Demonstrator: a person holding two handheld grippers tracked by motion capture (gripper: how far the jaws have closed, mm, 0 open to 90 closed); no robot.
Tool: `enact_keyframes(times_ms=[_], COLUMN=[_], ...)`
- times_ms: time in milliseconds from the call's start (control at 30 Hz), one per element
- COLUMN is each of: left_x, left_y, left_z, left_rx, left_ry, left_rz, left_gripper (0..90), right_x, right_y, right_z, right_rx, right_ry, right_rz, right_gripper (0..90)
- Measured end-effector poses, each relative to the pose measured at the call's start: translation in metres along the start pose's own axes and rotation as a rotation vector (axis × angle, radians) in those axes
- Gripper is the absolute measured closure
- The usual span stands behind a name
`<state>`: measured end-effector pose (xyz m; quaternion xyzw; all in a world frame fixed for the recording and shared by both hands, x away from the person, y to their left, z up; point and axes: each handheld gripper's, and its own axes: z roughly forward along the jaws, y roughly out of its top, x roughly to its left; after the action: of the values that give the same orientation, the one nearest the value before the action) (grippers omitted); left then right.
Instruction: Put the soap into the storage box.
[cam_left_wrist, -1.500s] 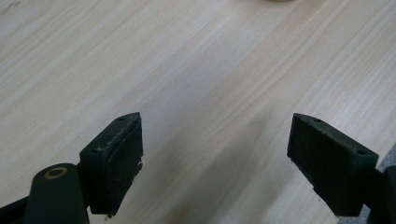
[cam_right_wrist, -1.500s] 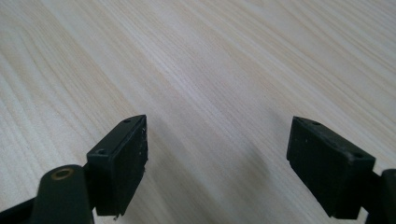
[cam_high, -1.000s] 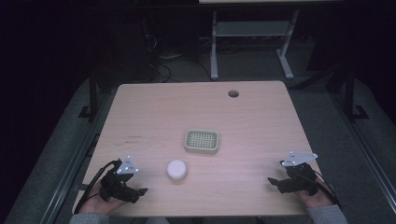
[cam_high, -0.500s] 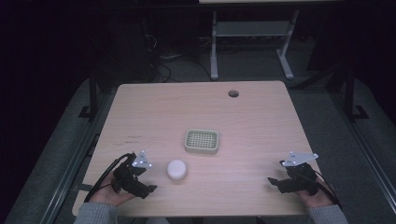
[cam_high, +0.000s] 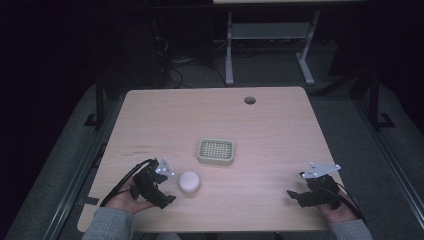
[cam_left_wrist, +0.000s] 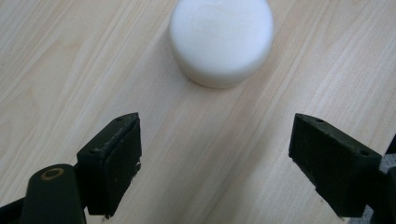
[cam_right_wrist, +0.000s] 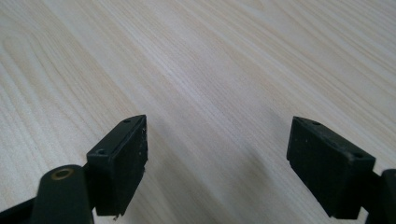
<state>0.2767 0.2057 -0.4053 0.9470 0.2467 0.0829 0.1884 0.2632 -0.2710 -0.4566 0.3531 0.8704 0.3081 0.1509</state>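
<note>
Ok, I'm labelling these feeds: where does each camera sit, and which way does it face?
High view: above the person's side, facing forward and down on the table; both hands, left tongs, right tongs.
Left gripper view: on the left tongs, facing the white puck; open jaws.
Right gripper view: on the right tongs, facing bare wood; open jaws.
Shared: the high and left gripper views both show the puck.
</note>
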Motion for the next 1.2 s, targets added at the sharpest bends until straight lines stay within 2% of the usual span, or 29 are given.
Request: enact_keyframes(times_ms=[167, 367, 467, 533, 1200], left_x=[-0.001, -0.001, -0.002, -0.001, 0.001], left_y=[0.006, 0.014, 0.016, 0.019, 0.042], left_z=[0.002, 0.006, 0.007, 0.008, 0.022], left_rx=[0.001, 0.021, 0.024, 0.034, 0.081], left_ry=[-0.006, -0.01, -0.014, -0.016, -0.037], left_rz=[0.002, 0.03, 0.03, 0.046, 0.076], left_gripper=[16.8, 16.8, 16.8, 16.8, 16.8], right_x=[-0.001, -0.001, -0.001, -0.002, -0.001], right_y=[0.0, 0.0, 0.0, 0.0, 0.0], right_z=[-0.001, -0.001, -0.002, -0.002, -0.001], right_rx=[-0.009, -0.011, -0.014, -0.014, -0.018], right_ry=[-0.004, -0.004, -0.007, -0.007, 0.005], right_rz=[-0.008, -0.005, -0.003, -0.003, -0.001], right_gripper=[19.9, 20.0, 20.0, 20.0, 20.0])
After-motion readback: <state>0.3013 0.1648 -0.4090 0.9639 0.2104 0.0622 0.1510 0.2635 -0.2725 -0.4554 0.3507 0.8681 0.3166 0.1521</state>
